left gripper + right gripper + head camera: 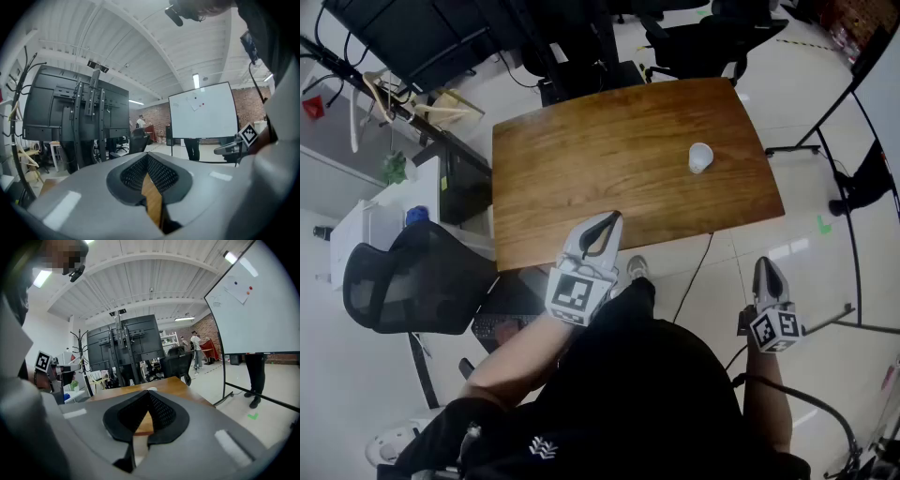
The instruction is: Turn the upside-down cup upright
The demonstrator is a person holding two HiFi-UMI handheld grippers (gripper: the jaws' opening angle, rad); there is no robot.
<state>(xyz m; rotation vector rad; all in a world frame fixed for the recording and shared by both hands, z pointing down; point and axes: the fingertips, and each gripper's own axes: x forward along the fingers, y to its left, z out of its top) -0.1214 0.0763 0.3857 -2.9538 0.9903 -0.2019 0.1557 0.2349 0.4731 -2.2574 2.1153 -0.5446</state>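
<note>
A small white cup [700, 157] stands upside down on the right part of the wooden table [581, 159], apart from both grippers. My left gripper [614, 217] hovers over the table's near edge, its tips meeting with nothing between them. My right gripper [763, 262] is off the table, over the floor near its front right corner, also shut and empty. In the right gripper view the cup [151, 389] peeks just above the closed tips [150, 393], far down the table [164, 383]. The left gripper view shows its closed tips [147, 154] and only a strip of wood beneath them.
A black mesh chair [403, 281] stands left of the table's near corner and a white cabinet [384, 216] behind it. More black chairs [703, 42] and screen stands [422, 37] are beyond the table. A whiteboard frame [844, 112] stands to the right, with a person [255, 380] beside it.
</note>
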